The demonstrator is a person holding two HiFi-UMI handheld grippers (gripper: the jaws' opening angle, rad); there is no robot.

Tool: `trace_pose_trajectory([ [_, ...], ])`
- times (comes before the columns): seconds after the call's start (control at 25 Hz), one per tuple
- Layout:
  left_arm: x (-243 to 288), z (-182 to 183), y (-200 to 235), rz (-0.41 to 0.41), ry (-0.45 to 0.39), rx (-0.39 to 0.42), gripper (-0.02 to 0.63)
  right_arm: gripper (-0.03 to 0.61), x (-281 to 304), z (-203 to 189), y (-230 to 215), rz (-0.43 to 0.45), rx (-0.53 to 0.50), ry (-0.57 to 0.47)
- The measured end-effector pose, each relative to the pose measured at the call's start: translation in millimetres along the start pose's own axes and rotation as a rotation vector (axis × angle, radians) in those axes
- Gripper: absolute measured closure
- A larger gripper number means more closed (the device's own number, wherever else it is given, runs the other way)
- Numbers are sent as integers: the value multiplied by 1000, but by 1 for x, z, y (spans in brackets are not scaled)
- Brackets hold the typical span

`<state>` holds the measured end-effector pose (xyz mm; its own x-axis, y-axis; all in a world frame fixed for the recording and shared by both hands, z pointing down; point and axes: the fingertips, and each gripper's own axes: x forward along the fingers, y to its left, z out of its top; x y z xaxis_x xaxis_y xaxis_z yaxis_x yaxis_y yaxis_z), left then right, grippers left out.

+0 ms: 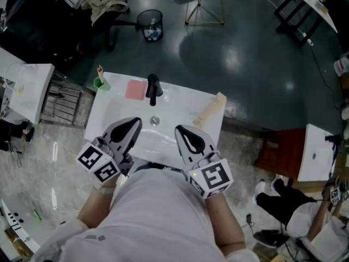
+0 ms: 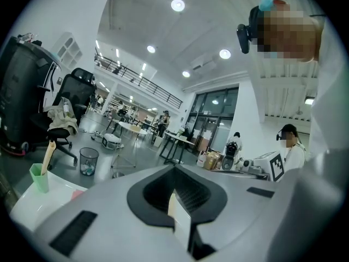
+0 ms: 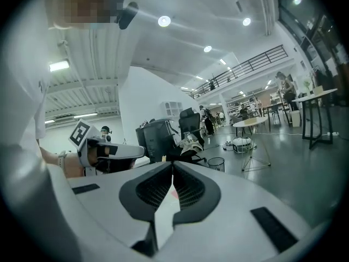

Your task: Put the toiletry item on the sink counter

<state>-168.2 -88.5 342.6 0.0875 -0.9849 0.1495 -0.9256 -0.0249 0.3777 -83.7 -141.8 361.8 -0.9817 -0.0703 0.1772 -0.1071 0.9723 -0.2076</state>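
Closest in is the person's white shirt (image 1: 158, 212), which hides the near edge of the sink counter (image 1: 182, 101). Just past it the left gripper (image 1: 134, 124) and the right gripper (image 1: 180, 129) hang side by side over the near half of the basin (image 1: 159, 140), apart from each other and pointing toward the back. Each gripper view shows its jaws clenched tip to tip with nothing between them.

On the counter, a black faucet (image 1: 153, 88) stands at the middle of the back edge, right behind the drain (image 1: 155, 121). A pink pad (image 1: 136, 89) lies flat just beside the faucet on its left. At the back left corner stands a green cup (image 1: 102, 83) with a wooden stick (image 1: 100, 71) upright in it. The long beige toiletry item (image 1: 210, 112) lies at a slant along the right end of the counter, its far end toward the back right corner, near the right gripper but not touching it.

Beyond the counter, on the dark floor, stand a mesh waste bin (image 1: 151, 25) and an office chair (image 1: 101, 7) draped with cloth. Another person (image 1: 319, 228) sits at the lower right, next to a second white sink unit (image 1: 316, 153).
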Motion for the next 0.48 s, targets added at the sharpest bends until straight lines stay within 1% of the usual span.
trace_pose_trajectory([
  [0.48,-12,-1,-1,-4,-2,-5,598,558,-5,-4,7,-18,3,9],
])
